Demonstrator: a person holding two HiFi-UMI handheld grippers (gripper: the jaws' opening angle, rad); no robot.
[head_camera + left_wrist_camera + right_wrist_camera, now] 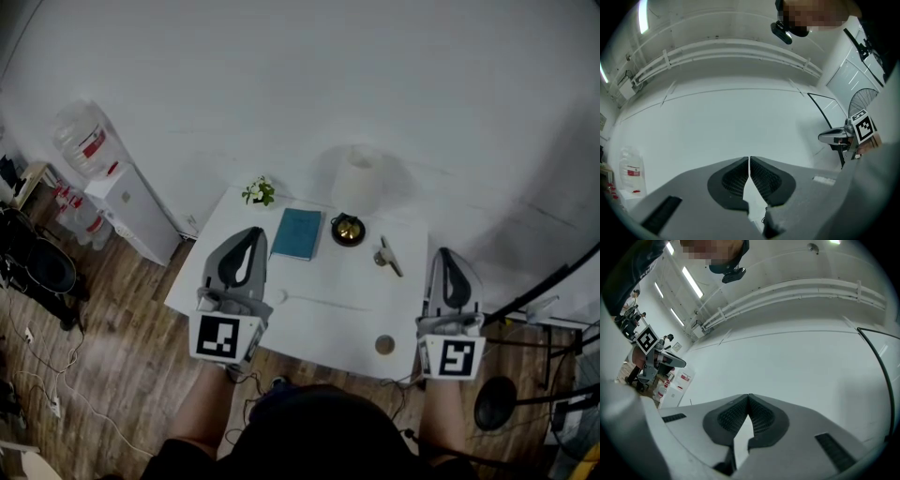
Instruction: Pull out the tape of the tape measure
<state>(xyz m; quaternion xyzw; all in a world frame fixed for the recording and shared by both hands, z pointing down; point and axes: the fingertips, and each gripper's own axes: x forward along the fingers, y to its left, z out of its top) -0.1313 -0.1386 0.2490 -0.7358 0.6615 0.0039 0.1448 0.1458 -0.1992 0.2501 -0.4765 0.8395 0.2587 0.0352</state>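
Observation:
In the head view a small round disc-shaped object (384,344) lies near the front right of the white table (319,328); it may be the tape measure, but I cannot tell for sure. A round black and gold object (348,230) sits further back. My left gripper (246,232) is held above the table's left edge, and my right gripper (446,253) above its right edge. Both are raised and empty. In the left gripper view the left gripper (749,159) has its jaws shut against a bare wall. The right gripper (748,395) is likewise shut on nothing.
On the table lie a blue book (298,233), a small potted plant (259,191), a white cylinder (359,178), a small metal tool (386,255) and a thin white utensil (291,298). A water dispenser (112,187) stands at the left, and a black stand (544,291) at the right.

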